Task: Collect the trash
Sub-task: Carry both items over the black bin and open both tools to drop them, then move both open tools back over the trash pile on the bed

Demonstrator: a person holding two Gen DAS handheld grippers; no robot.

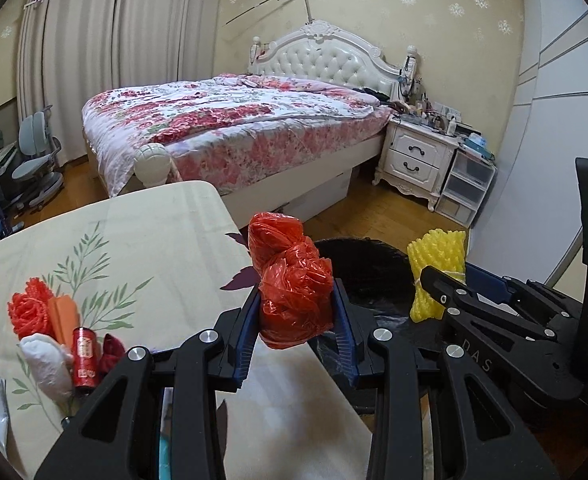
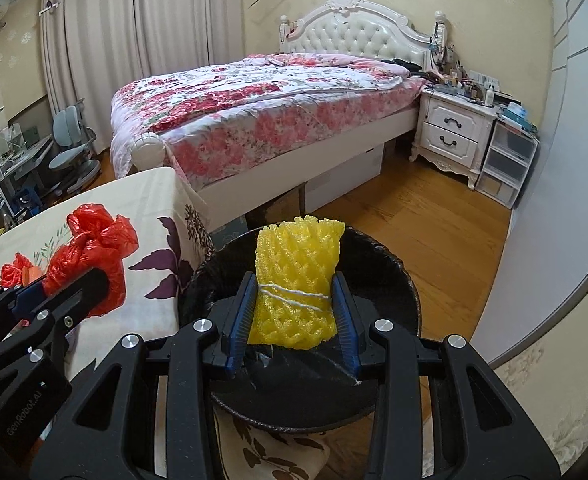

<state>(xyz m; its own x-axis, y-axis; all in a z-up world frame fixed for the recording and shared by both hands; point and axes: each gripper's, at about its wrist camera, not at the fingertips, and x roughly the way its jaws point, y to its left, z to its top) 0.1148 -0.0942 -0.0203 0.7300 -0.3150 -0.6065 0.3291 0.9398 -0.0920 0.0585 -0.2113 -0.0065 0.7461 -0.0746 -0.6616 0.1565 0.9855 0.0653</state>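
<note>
I have my right gripper (image 2: 294,312) pinching the yellow foam net (image 2: 296,284) directly over the black bin (image 2: 390,264), and my left gripper (image 1: 296,320) clamped on the knotted red plastic bag (image 1: 291,284) at the table (image 1: 141,232) edge, the bin just ahead. Neither is dropped yet, and more scraps (image 1: 57,340) wait left of that gripper. Both bundles stand upright, long axes pointing up out of the fingers.

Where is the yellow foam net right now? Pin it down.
The yellow foam net is clamped in the right gripper, held over the black bin beside the table.
</note>
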